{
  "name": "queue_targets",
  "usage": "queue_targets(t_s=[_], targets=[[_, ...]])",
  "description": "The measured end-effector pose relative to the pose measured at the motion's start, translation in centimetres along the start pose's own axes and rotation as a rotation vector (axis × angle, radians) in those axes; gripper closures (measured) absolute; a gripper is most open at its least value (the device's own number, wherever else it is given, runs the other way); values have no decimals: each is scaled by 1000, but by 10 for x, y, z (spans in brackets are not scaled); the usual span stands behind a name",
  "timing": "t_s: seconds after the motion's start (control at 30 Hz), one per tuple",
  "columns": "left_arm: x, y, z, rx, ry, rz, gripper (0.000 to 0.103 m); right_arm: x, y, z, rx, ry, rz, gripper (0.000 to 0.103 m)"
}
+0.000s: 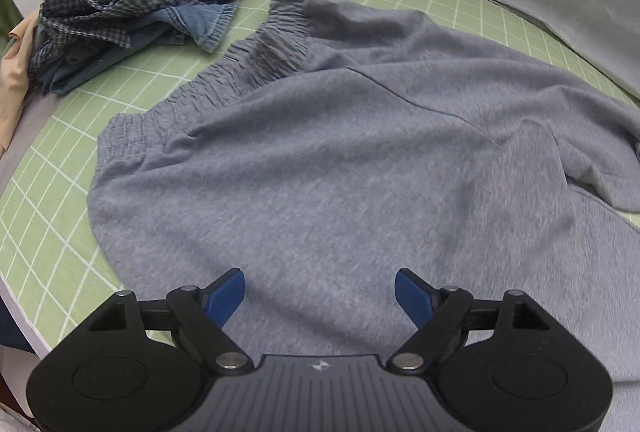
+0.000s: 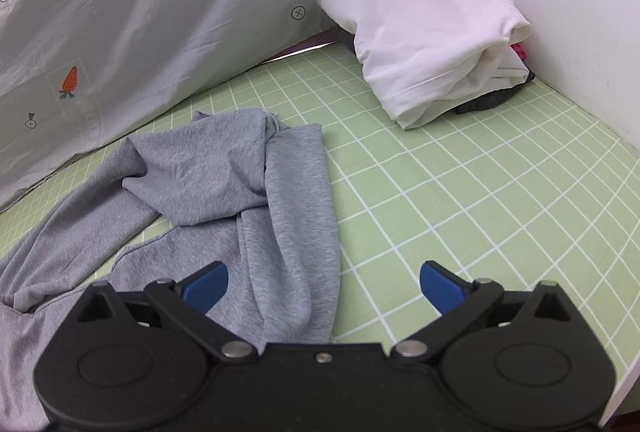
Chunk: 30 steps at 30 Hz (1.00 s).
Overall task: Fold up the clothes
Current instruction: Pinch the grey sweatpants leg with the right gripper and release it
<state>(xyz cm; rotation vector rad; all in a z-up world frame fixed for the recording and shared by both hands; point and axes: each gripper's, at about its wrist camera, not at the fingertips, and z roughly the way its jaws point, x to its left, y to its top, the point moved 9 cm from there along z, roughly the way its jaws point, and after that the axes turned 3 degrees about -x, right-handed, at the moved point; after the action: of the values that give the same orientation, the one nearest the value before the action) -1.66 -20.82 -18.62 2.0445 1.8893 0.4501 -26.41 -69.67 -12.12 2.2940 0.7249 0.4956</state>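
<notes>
Sweatpants (image 1: 340, 152) lie rumpled on the bed (image 2: 480, 192); both tongs (image 1: 319, 290) (image 2: 324, 282) gape empty; best straighten the legs first.

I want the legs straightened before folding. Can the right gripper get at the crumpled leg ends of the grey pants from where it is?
Probably yes. The right gripper is open, and the grey pants leg runs straight ahead between its fingers, with nothing lying over it. The white bundle sits well aside.

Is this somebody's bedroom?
Probably, yes. The grey pants lie on a bed with a green checked sheet, beside a carrot-print quilt and a clothes pile.
</notes>
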Motion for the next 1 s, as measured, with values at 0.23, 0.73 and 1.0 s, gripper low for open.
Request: queue_targets(t_s=[0.23,0.73,1.0], targets=[[-12,-1,15,18,28,-60,9,-14,17,35,61,-2,-32,0],[-30,14,26,87,60,-126,0,22,77,149,84,148,-50,77],[-33,16,26,79,53,-122,0,-20,80,102,-38,-10,-112,103]])
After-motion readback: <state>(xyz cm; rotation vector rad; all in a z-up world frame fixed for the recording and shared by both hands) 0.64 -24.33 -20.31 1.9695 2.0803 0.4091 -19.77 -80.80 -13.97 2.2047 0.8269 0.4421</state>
